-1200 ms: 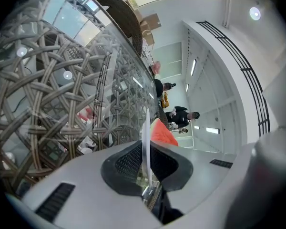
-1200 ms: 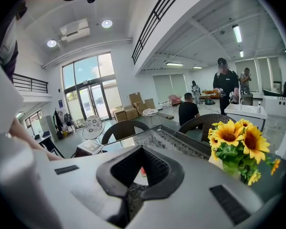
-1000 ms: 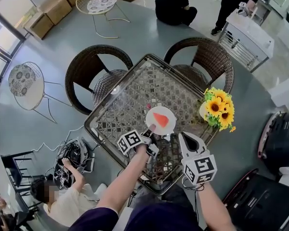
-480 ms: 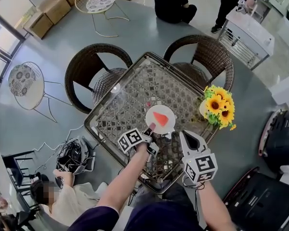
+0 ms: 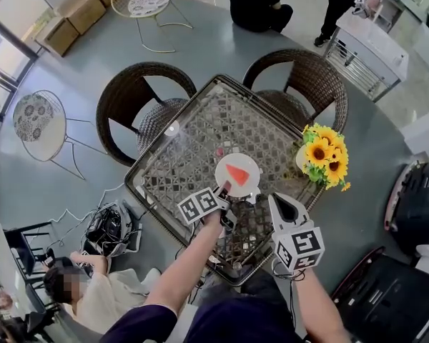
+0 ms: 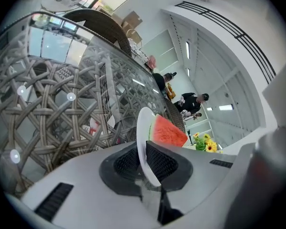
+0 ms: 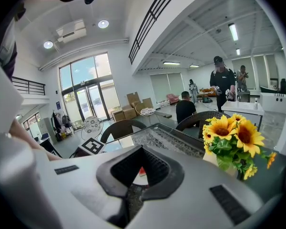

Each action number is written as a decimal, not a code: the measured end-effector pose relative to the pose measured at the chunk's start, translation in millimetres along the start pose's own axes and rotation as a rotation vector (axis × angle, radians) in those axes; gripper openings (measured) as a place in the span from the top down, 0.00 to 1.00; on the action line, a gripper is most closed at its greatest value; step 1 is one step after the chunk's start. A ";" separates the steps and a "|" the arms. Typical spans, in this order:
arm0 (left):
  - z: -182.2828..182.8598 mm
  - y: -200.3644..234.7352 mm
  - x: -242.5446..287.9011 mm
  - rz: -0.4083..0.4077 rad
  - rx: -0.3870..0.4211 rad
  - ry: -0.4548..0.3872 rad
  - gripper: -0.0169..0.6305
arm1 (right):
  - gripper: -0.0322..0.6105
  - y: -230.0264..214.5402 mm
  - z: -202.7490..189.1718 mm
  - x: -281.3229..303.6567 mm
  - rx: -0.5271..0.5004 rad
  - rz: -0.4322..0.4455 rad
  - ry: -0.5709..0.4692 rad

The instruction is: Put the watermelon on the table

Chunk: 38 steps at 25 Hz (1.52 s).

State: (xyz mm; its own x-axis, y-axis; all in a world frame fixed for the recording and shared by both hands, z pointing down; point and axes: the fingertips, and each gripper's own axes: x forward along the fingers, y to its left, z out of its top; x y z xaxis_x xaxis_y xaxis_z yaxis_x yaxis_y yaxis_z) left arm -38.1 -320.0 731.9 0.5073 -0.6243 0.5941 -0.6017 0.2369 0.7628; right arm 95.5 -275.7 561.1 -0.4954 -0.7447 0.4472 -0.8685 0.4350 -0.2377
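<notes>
A red watermelon wedge (image 5: 237,174) lies on a small white plate (image 5: 249,185) above the glass-topped wicker table (image 5: 200,138), near its front edge. My left gripper (image 5: 224,191) is shut on the plate's near rim. In the left gripper view the plate (image 6: 143,130) stands edge-on between the dark pads (image 6: 163,162), tilted, with the watermelon (image 6: 168,131) on its right face; the left gripper (image 6: 144,162) pinches it. My right gripper (image 5: 277,200) hovers just right of the plate with its jaws together and nothing in them; its own view shows the right gripper (image 7: 139,174) aimed across the table.
A vase of sunflowers (image 5: 324,159) stands at the table's right corner, close to my right gripper. Two wicker chairs (image 5: 146,106) (image 5: 300,84) sit at the far sides. A person (image 5: 93,299) sits on the floor at lower left beside cables (image 5: 111,227).
My left gripper has rolled a little with the plate still in it; its marker cube now faces up more. The plate and the right gripper have barely shifted.
</notes>
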 end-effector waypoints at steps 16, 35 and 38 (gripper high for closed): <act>-2.5 10.9 -1.0 0.101 0.111 0.006 0.87 | 0.95 -1.2 -1.7 -3.7 0.006 0.002 0.004; 3.3 15.0 -5.3 0.305 0.504 -0.002 0.76 | 0.95 -5.3 -2.0 -6.4 0.009 0.002 0.004; 2.9 16.5 -5.6 0.310 0.534 0.003 0.76 | 0.95 -5.4 -2.4 -6.2 0.010 0.002 0.004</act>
State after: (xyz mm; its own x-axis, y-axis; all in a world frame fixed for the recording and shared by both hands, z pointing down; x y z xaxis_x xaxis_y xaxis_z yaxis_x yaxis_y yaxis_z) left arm -52.7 -314.8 740.4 0.2605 -0.5835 0.7692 -0.9468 0.0013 0.3217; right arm 103.4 -272.2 561.6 -0.4969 -0.7418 0.4503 -0.8677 0.4313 -0.2470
